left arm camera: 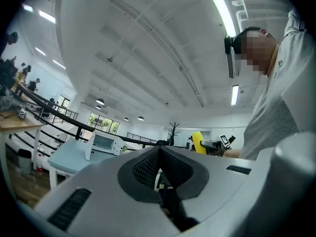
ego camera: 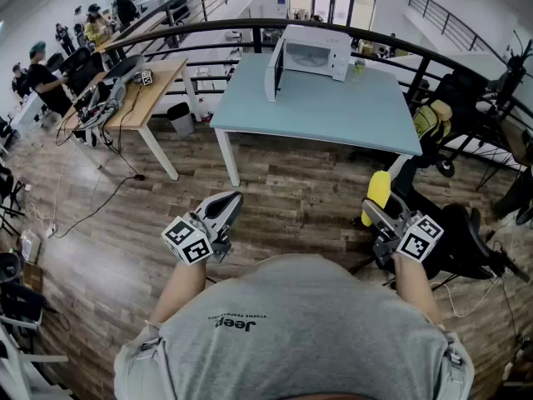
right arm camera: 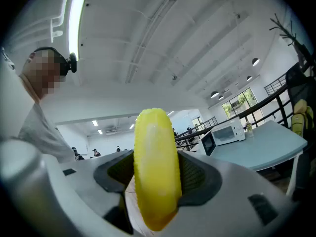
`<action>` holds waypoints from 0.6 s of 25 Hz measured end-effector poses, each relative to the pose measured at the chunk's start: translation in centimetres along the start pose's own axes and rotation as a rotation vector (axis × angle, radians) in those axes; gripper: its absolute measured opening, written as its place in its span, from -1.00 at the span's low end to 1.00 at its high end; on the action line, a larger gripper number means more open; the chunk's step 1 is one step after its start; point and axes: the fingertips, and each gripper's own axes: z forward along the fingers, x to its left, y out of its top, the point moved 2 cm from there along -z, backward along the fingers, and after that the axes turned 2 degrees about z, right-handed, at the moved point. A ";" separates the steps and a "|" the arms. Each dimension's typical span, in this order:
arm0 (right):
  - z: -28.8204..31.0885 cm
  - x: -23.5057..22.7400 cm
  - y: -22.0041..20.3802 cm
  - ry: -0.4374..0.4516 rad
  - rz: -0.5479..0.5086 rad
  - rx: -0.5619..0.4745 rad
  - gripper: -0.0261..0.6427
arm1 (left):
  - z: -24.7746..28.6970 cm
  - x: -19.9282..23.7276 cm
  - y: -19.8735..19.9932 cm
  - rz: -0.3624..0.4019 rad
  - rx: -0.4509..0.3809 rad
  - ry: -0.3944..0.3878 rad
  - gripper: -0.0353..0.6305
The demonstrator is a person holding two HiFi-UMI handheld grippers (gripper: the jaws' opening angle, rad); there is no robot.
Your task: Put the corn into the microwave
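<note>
A yellow corn cob (right arm camera: 155, 167) stands upright between the jaws of my right gripper (right arm camera: 157, 174), which is shut on it. In the head view the corn (ego camera: 377, 195) sticks out ahead of the right gripper (ego camera: 379, 215), low at the right. My left gripper (ego camera: 226, 206) is held low at the left with its jaws together and nothing in them; its own view shows the black pads (left arm camera: 148, 168) touching. The white microwave (ego camera: 305, 56) stands with its door open on the far side of the pale blue table (ego camera: 333, 115), well ahead of both grippers.
A black railing (ego camera: 208, 36) curves behind the table. A wooden desk (ego camera: 141, 90) with cables stands at the left, with a bin (ego camera: 180, 118) beside it. Black office chairs (ego camera: 450, 223) crowd the right. Several people stand far off at the upper left. Wooden floor lies between me and the table.
</note>
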 end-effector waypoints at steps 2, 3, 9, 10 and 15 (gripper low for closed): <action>-0.1 -0.1 0.0 0.002 -0.001 -0.001 -0.11 | 0.1 -0.1 -0.2 -0.003 0.003 -0.001 -0.84; -0.2 -0.2 0.0 0.002 -0.002 -0.002 -0.11 | 0.2 -0.1 -0.3 -0.003 0.006 0.000 -0.84; -0.8 -0.4 0.3 0.007 -0.003 -0.013 -0.11 | 0.8 -0.6 -0.5 -0.001 0.018 0.004 -0.84; -0.9 -0.5 0.3 0.008 -0.002 -0.015 -0.12 | 0.9 -0.7 -0.5 -0.005 0.017 0.002 -0.84; -1.5 -0.9 0.5 0.021 0.017 -0.019 -0.11 | 1.8 -1.2 -0.7 -0.006 0.029 -0.005 -0.84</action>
